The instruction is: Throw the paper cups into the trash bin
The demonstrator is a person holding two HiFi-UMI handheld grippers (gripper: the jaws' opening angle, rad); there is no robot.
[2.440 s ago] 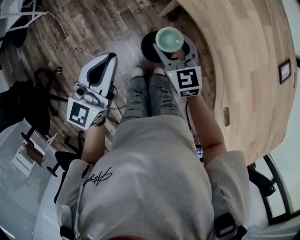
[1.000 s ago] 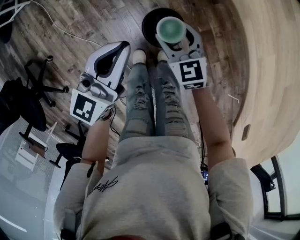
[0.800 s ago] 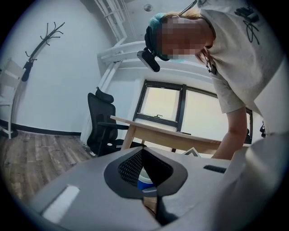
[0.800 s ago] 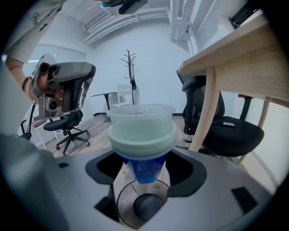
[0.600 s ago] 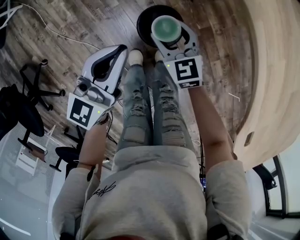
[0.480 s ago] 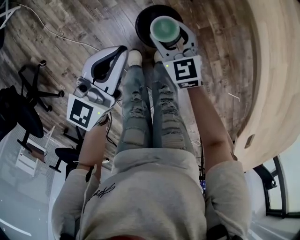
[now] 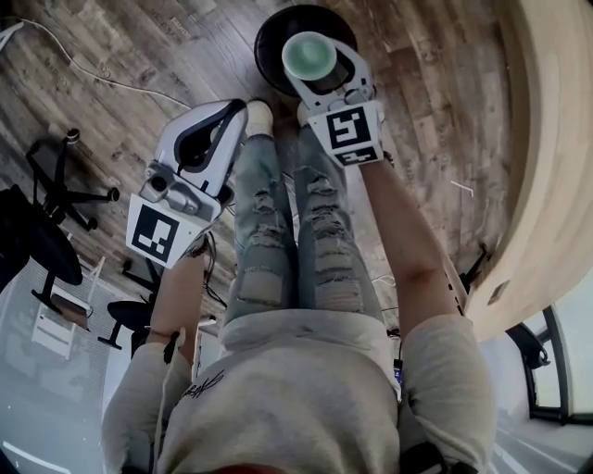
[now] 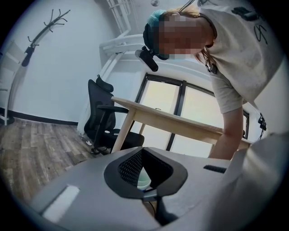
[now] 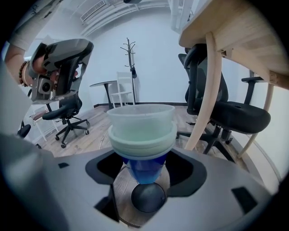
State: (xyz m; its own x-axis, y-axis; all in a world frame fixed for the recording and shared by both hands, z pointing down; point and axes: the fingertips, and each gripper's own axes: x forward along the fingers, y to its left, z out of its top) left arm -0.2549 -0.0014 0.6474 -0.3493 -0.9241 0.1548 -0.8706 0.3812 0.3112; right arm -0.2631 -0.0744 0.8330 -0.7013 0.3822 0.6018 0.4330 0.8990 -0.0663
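The right gripper (image 7: 313, 72) pinches the nested paper cups (image 7: 309, 56) upright over the black trash bin (image 7: 271, 26) on the floor; only the drop seems left. The left gripper (image 7: 222, 120) hangs alongside, jaws pressed together, empty

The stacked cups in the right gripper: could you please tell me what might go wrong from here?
The bin sits well below the cups, so a slightly off release from the right gripper could hit the rim or the floor. The nested cups might also separate while falling, with one landing outside.
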